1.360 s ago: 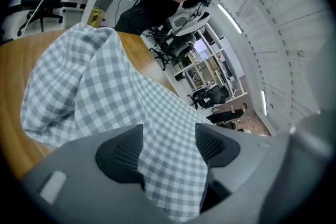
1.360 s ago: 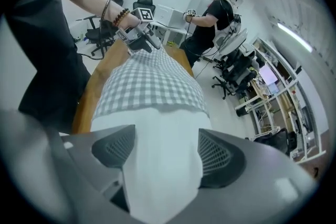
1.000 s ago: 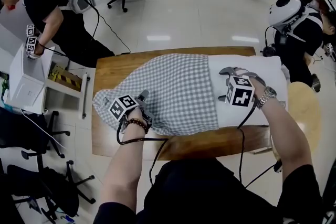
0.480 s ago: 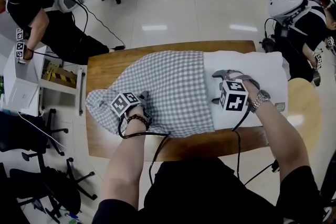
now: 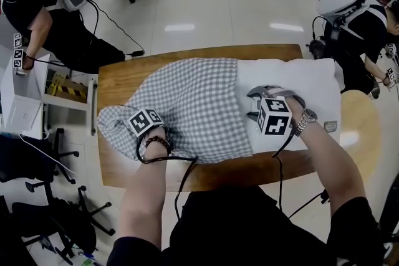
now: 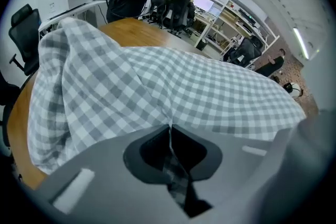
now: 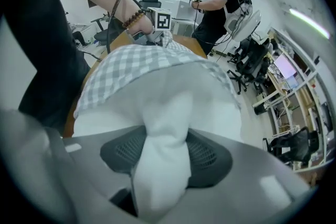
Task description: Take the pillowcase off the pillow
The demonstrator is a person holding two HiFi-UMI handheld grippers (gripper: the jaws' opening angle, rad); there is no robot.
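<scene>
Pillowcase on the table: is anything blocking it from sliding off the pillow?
Nothing visible blocks it. The left tongs have just closed on the checked pillowcase, the right tongs on the bare white pillow. No other thing lies on the wooden table.

Bright, even overhead light; glare patches on floor (image 5: 179, 27); fisheye bending and dark corners in gripper views, close parts blurred.

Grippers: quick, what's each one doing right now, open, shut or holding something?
Left gripper: jaws just closed, shut on the checked pillowcase.
Right gripper: jaws just closed, pinching the white pillow.
</scene>
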